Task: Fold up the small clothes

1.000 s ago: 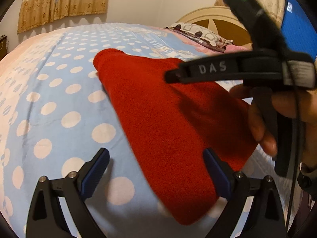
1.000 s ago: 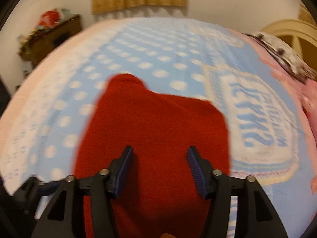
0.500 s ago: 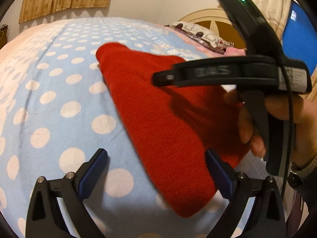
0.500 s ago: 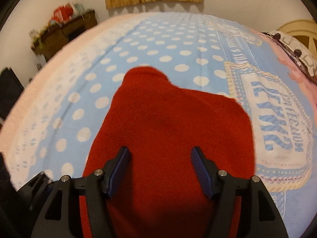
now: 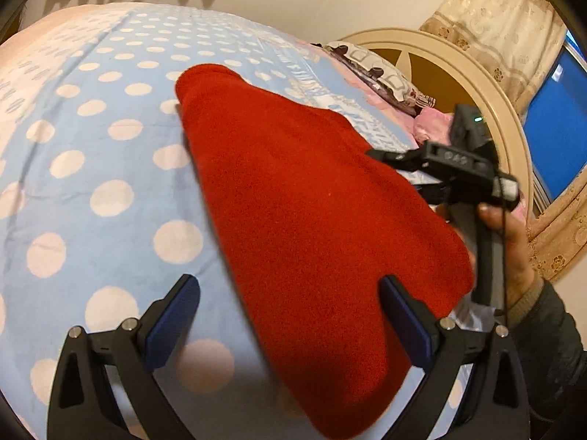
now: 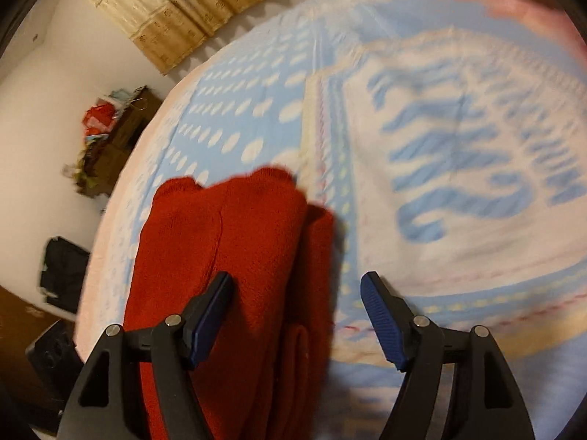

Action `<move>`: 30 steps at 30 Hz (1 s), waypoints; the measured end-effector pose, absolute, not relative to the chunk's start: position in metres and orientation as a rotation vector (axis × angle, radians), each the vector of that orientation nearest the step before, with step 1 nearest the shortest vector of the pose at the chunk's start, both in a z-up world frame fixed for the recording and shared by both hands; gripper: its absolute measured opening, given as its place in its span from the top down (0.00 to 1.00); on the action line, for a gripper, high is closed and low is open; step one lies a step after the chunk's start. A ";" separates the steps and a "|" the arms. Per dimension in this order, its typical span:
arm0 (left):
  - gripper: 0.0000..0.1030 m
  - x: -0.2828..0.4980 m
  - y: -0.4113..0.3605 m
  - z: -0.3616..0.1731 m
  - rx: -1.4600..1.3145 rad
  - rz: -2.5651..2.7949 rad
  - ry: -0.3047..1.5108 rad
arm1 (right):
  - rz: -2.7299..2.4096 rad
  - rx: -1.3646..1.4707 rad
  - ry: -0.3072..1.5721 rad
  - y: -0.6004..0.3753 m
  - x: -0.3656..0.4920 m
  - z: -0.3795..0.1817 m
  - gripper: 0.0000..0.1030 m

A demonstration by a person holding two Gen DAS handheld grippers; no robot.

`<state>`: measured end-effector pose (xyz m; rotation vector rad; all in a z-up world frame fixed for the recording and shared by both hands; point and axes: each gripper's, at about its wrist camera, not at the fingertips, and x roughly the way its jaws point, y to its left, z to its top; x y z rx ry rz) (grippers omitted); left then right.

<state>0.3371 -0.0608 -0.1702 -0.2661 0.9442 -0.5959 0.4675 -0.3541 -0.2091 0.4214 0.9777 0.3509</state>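
A folded red knit garment (image 5: 312,205) lies on the blue polka-dot bedspread (image 5: 102,168). My left gripper (image 5: 290,293) hangs open over its near left edge, with nothing pressed between the pads. In the right wrist view the red garment (image 6: 234,256) shows stacked folded layers. My right gripper (image 6: 297,286) stands over the garment's right edge, its jaws opening and its pads clear of the cloth. The left wrist view shows the right gripper (image 5: 374,152) at the garment's far right side, held by a hand (image 5: 510,234).
A round cream headboard (image 5: 477,84) and a patterned pillow (image 5: 381,73) lie beyond the garment. A printed white panel (image 6: 458,154) covers the bedspread to the right. A cluttered dark cabinet (image 6: 113,135) stands by the wall past the bed's left edge.
My right gripper swung to the right off the middle of the garment to its right edge, rolled, and its jaws widened. The left gripper shifted slightly and rolled.
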 end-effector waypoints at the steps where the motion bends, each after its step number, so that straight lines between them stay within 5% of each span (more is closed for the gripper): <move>1: 0.03 0.338 -0.063 -0.171 -0.259 -0.594 0.943 | 0.361 0.424 0.971 -0.352 0.469 -0.209 0.29; 3: 0.09 0.343 -0.066 -0.171 -0.250 -0.601 0.948 | 0.395 0.445 0.968 -0.346 0.473 -0.211 0.32; 4: 0.27 0.343 -0.069 -0.170 -0.250 -0.628 0.949 | 0.405 0.438 0.969 -0.343 0.475 -0.211 0.36; 6: 0.38 0.338 -0.072 -0.168 -0.238 -0.657 0.948 | 0.439 0.427 0.971 -0.335 0.477 -0.210 0.61; 10: 0.58 0.325 -0.076 -0.155 -0.138 -0.628 0.909 | 0.456 0.415 0.936 -0.325 0.470 -0.201 0.71; 30: 0.61 0.200 0.083 -0.111 -0.059 -0.262 0.841 | 0.825 0.299 0.950 -0.084 0.416 -0.169 0.73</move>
